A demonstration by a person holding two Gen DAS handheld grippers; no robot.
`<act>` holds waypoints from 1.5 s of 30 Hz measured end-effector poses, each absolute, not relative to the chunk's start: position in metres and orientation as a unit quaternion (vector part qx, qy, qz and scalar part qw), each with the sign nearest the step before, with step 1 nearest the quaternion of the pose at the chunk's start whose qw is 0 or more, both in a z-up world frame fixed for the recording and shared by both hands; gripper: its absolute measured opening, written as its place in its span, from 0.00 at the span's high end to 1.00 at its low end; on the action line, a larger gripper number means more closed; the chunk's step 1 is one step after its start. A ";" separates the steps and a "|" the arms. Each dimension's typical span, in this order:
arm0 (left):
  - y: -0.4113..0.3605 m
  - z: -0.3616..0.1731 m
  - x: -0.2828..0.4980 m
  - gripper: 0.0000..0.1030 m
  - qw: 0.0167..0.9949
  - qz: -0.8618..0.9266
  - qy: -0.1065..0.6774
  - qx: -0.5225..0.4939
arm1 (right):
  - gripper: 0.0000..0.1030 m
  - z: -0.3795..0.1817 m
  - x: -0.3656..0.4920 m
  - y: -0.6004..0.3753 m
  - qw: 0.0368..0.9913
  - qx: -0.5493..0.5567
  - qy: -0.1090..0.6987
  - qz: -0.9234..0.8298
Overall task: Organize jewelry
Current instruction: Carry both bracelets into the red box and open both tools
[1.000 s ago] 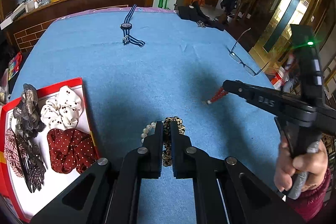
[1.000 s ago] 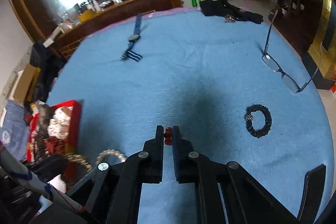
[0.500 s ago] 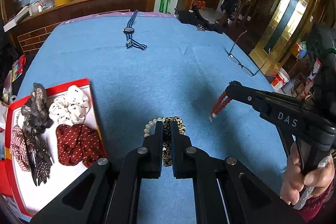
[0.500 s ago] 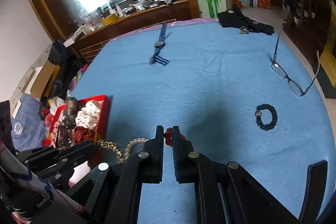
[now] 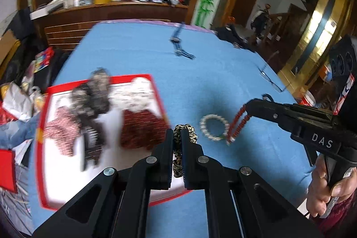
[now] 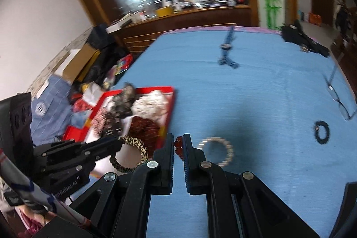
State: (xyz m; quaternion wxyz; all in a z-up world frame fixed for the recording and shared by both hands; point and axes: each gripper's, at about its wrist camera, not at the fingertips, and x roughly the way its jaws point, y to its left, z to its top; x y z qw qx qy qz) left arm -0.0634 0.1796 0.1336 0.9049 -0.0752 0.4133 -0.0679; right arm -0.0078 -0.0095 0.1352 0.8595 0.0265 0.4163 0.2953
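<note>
My left gripper [image 5: 177,134] is shut on a leopard-print scrunchie [image 5: 189,129], which hangs over the right edge of the red tray [image 5: 157,93]. My right gripper [image 6: 178,138] is shut on a red bead bracelet [image 6: 178,146]; the left wrist view shows the red bead bracelet [image 5: 239,124] dangling from the right gripper [image 5: 247,107]. A pearl bracelet [image 5: 213,128] lies on the blue cloth between the two grippers, under the red beads. The right wrist view shows the left gripper [image 6: 118,144] with the scrunchie [image 6: 136,144] above the tray [image 6: 173,102].
Several fabric scrunchies and a dark hair clip fill the tray. On the blue cloth lie a black bead bracelet [image 6: 322,132], glasses [image 6: 341,104], a blue-strapped watch [image 6: 226,52] and a black item [image 6: 303,41] at the far edge. Clutter lies on the floor left of the table.
Both grippers have swung left toward the red tray, carrying the scrunchie and the red beads. The pearl bracelet stayed on the cloth and now lies right of the left gripper.
</note>
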 end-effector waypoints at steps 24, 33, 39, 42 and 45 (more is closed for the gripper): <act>0.347 0.080 -0.109 0.94 0.884 0.070 0.440 -0.141 | 0.91 0.099 -0.057 0.200 0.766 -0.062 0.466 0.439; 0.364 0.059 -0.102 0.94 0.876 0.083 0.450 -0.152 | 0.91 0.062 -0.046 0.226 0.753 -0.083 0.499 0.421; 0.368 0.046 -0.093 0.94 0.870 0.084 0.460 -0.155 | 0.91 0.050 -0.045 0.229 0.749 -0.095 0.511 0.411; 0.368 0.043 -0.093 0.94 0.870 0.089 0.460 -0.150 | 0.91 0.044 -0.045 0.227 0.751 -0.102 0.513 0.403; 0.367 0.043 -0.093 0.94 0.871 0.087 0.460 -0.147 | 0.91 0.041 -0.044 0.222 0.753 -0.110 0.516 0.393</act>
